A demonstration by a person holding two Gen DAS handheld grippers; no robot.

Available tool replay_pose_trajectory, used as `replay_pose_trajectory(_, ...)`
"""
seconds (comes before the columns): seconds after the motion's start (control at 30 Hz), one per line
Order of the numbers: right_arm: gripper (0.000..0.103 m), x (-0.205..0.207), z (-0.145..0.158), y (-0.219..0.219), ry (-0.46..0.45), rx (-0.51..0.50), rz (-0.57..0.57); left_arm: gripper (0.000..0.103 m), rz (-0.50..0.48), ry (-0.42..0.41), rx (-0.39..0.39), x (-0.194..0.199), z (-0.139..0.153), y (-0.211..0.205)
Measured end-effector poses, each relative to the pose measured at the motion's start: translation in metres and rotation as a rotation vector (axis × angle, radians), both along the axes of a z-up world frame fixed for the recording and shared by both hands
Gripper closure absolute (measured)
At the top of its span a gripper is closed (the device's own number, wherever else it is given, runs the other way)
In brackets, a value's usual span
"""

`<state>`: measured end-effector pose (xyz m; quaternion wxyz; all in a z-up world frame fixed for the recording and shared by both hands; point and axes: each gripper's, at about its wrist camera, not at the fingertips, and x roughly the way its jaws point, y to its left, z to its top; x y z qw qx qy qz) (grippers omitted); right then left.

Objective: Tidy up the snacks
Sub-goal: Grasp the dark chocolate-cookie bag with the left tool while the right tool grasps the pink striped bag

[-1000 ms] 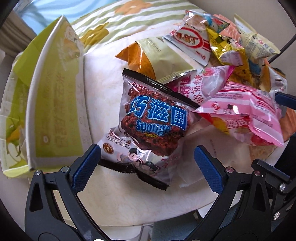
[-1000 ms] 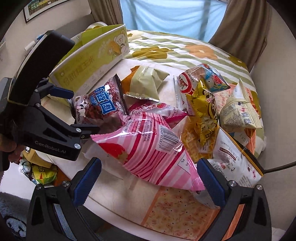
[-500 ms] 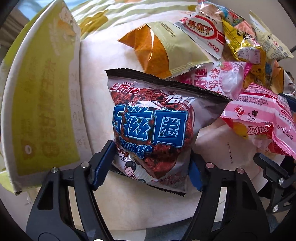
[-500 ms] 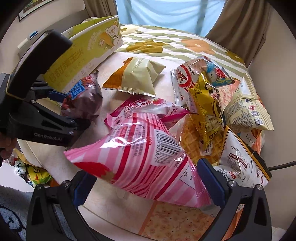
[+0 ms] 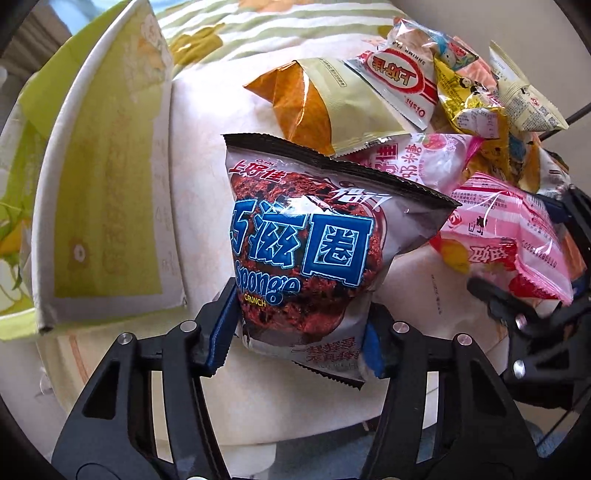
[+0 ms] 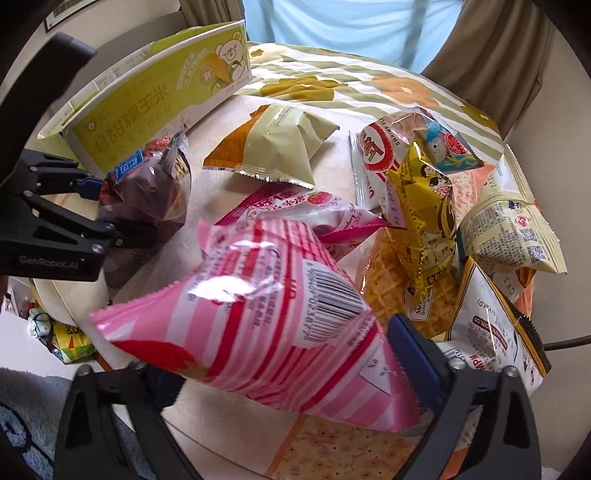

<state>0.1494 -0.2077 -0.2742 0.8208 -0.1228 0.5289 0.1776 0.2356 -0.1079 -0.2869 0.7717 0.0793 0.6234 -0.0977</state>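
A domestic room is being indicated: a light blue window drape (image 6: 354,26) is being flanked by brown curtains (image 6: 491,48), a floral patterned tablecloth (image 6: 325,88) is being used on the table, and a framed picture (image 6: 68,9) is being displayed on the wall.

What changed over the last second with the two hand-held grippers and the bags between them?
The left hand-held gripper has just been closing and now pinches the brown Sponge Crunch bag. The right hand-held gripper has come down around the pink striped bag, its jaws closing against the bag's sides. The yellow-green box and other snacks stayed put.
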Motion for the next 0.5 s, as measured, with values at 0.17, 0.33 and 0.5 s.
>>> replay_pose_trajectory(0.17,0.037,-0.003,0.003,-0.001,-0.023,-0.005,0.029,0.049,0.005,-0.011,-0.006,0.003,0.003,-0.001)
replay_pose_trajectory(0.33,0.041,-0.008,0.01,-0.006,-0.023,0.025,0.029,0.049,0.019,-0.047,-0.015,-0.004,0.019,-0.004)
replay_pose_trajectory(0.5,0.041,-0.014,0.03,-0.009,-0.037,0.06,0.051,0.049,0.049,-0.087,-0.032,-0.016,0.04,-0.007)
